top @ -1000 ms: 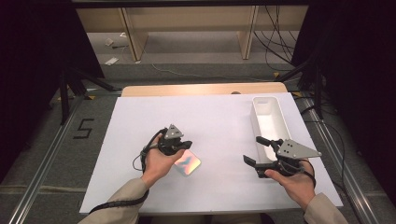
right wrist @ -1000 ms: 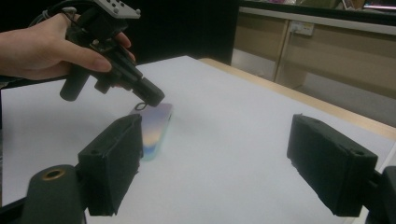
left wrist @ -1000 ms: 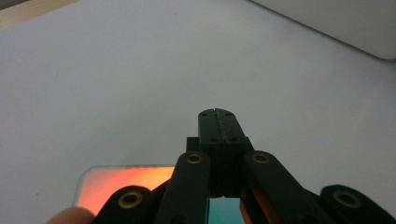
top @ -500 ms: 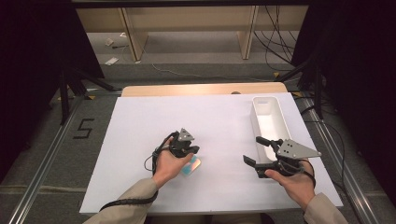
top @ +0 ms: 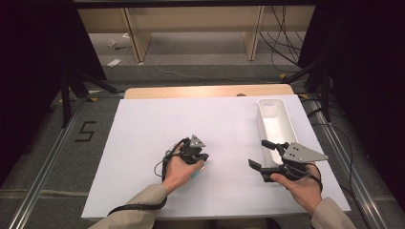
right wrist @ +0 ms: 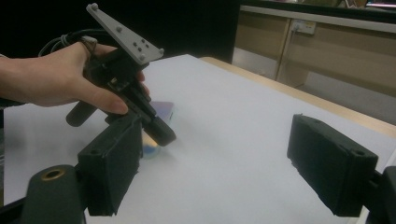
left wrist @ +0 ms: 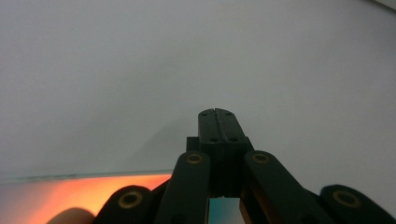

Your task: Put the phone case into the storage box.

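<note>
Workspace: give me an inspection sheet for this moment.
Surface: white sheet over a wooden table.
Job's things: shiny iridescent card flat on the sheet, under the left gripper.
Clutter: empty white tray at the right side.
Grippers: left gripper's jaws closed, tips down at the card, grip on it unclear; right gripper wide open, holding nothing.
Cables: black cable loops from the left gripper.
Surroundings: wooden shelving, floor cables, a floor marking "5".
</note>
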Tool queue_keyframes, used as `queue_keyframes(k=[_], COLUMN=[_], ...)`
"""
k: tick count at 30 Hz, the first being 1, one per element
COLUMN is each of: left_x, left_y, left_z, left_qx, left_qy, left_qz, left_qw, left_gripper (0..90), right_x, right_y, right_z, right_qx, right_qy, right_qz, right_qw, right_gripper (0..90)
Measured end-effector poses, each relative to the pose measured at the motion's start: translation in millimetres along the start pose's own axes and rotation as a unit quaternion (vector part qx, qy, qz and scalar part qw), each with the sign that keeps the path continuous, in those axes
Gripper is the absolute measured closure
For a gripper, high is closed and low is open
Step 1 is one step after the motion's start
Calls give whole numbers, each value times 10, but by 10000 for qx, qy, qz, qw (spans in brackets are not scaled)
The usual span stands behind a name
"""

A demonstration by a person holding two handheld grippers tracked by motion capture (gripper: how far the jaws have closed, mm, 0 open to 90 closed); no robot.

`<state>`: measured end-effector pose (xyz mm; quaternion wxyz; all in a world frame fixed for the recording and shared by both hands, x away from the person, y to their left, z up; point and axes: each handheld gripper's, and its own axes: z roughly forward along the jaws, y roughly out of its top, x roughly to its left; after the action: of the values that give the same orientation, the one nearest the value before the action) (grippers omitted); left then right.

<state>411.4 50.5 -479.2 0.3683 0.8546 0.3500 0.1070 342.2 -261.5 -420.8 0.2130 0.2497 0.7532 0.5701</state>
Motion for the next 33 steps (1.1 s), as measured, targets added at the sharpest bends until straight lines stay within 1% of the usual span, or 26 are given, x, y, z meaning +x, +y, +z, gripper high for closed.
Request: queue_keyframes(k=[8,9,14,19,24,25,28,29,33], left_x=[-6,-7,-17,-18,-40,-43,-49,-60,-82], left_y=[-15,-24,-20,-18,-32,-37,-49,-55,-79], left_z=[30,38,31,17,-25,-36,-56,-81,-114], left_qx=[127,177,223,314,468,507,567,669,758], left_qy=[8,8,20,-49,-120,-159,-186,-226,-253], left_qz=[-15,-10,13,31,145,151,177,284,349], left_qw=[9999,9998,9997,9995,9987,9985,9981,9971,9962], left_gripper=[900,900,900,900,900,900,900,900,900], right_x=[0,1,1,0,1,1,1,2,1], right_y=[0,0,-3,-2,-1,-2,-1,-2,-1], right_z=[-1,0,0,-1,-2,-2,-4,-3,-4], right_qx=[5,-5,21,15,15,18,15,4,4], right_qy=[3,10,16,13,8,8,4,10,11], right_qz=[-9,-7,2,-2,-2,3,1,6,3], right_qw=[10000,10000,10000,10000,10000,10000,10000,10000,10000], right_gripper=[190,190,190,190,190,190,190,190,190])
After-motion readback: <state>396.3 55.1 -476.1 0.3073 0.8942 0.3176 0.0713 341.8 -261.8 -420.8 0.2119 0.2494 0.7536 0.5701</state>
